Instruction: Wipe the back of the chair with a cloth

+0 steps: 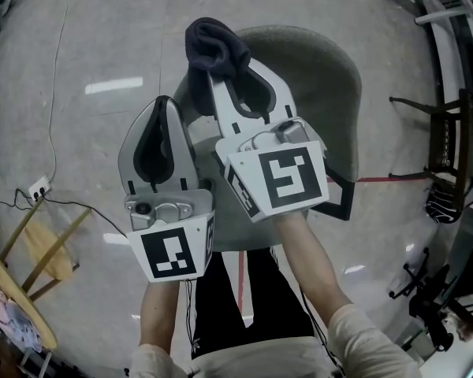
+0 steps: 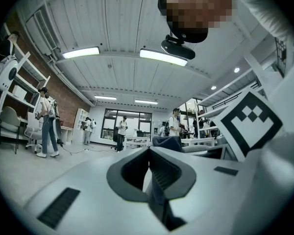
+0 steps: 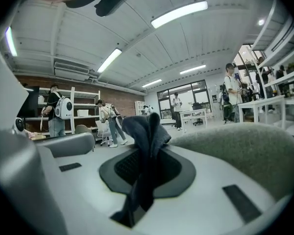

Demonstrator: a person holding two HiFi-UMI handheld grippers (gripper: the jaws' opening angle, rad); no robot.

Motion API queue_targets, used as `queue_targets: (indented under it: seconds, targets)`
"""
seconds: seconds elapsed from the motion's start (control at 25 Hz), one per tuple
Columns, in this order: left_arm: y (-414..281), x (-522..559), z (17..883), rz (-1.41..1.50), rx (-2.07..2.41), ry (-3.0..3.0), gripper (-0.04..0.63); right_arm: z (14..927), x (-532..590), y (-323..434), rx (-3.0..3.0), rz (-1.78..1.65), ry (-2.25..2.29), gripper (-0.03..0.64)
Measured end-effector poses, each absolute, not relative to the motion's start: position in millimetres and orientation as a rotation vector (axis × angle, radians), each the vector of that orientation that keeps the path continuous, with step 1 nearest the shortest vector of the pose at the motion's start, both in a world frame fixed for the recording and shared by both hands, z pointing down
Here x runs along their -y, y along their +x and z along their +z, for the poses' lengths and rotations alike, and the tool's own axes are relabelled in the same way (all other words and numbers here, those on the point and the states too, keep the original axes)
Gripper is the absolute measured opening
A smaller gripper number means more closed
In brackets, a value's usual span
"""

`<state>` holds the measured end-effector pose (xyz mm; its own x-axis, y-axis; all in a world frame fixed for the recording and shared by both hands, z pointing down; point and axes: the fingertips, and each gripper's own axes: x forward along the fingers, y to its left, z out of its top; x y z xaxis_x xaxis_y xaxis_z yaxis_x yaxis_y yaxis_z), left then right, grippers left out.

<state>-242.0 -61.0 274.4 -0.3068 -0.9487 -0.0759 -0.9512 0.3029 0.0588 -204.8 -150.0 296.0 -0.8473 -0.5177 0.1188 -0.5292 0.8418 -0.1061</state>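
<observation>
A grey upholstered chair [image 1: 319,85] fills the middle of the head view, seen from above. My right gripper [image 1: 221,71] is shut on a dark blue cloth [image 1: 215,44], which bunches up past the fingertips by the chair's upper left edge. In the right gripper view the cloth [image 3: 144,131] is pinched between the jaws, with the chair's grey padding [image 3: 245,146] just to the right. My left gripper [image 1: 164,102] hangs beside it on the left, shut with nothing in it. In the left gripper view the left gripper [image 2: 149,150] has its jaws together, and the cloth [image 2: 167,142] shows just beyond them.
A wooden stool [image 1: 47,246] and a power strip [image 1: 38,187] with its cable lie on the floor at the left. A black rack [image 1: 449,148] stands at the right, near a red floor line [image 1: 386,178]. Several people [image 2: 46,124] stand far off in the room.
</observation>
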Motion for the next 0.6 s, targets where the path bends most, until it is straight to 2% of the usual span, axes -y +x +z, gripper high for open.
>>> queue_targets:
  seconds: [0.6]
  targets:
    - [-204, 90, 280, 0.132, -2.452, -1.942, 0.014, 302, 200, -122, 2.828, 0.263, 1.15, 0.058]
